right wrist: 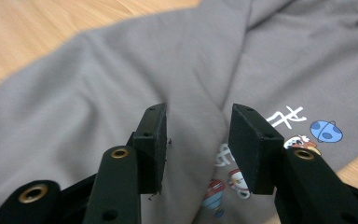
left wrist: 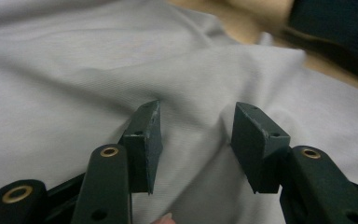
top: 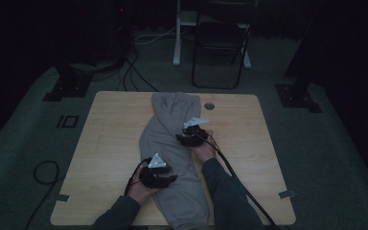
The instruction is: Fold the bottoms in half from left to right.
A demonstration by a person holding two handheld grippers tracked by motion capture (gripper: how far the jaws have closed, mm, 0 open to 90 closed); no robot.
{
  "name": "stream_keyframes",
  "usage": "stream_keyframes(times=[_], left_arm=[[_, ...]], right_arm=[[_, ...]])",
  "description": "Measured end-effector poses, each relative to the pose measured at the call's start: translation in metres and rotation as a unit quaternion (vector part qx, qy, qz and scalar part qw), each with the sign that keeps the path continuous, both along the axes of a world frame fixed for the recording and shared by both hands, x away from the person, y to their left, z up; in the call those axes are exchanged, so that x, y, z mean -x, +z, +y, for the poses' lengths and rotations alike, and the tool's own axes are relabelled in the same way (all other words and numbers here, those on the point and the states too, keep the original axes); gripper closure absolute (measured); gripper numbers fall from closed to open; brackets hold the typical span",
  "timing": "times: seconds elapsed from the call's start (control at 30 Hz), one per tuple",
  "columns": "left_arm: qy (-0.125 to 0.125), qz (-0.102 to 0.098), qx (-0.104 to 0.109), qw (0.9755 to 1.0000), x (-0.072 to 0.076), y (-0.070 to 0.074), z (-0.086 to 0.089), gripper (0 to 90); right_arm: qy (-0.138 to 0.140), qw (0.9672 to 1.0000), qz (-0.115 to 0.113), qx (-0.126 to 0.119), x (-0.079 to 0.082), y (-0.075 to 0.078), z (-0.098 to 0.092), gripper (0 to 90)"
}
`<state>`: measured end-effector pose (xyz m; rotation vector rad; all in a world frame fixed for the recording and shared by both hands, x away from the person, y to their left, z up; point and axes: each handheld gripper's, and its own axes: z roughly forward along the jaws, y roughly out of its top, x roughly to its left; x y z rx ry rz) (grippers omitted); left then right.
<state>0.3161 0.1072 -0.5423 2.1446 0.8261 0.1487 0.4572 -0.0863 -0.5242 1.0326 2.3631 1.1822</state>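
Lying lengthwise down the middle of the wooden table (top: 105, 143): grey garment (top: 172, 143), its near end cut off at six o'clock in the high view. Left gripper (left wrist: 196, 140) over the cloth, fingers (left wrist: 144, 140) apart, gripping nothing. Right gripper (right wrist: 196, 140) likewise parted above a fold, cartoon print (right wrist: 303, 130) at four o'clock partly hidden behind one jaw. Dim surroundings, hard to make out.

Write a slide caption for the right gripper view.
Right tool open above a grey garment with cartoon prints, spread on a wooden table.
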Motion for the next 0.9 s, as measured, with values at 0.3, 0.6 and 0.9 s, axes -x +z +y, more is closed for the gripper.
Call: stream_keyframes(times=[0.3, 0.6, 0.9], left_arm=[[-0.055, 0.013, 0.016, 0.9983, 0.016, -0.002, -0.01, 57.1], [-0.077, -0.001, 0.001, 0.997, 0.027, 0.002, -0.022, 55.2], [0.058, -0.049, -0.015, 0.997, -0.011, 0.017, 0.013, 52.5]], right_arm=[[-0.026, 0.9991, 0.02, 0.026, -0.008, -0.002, -0.013, 89.1], [-0.085, 0.9946, 0.018, 0.057, -0.011, 0.007, -0.03, 88.9], [-0.065, 0.9978, -0.01, 0.013, -0.008, 0.016, -0.023, 61.7]])
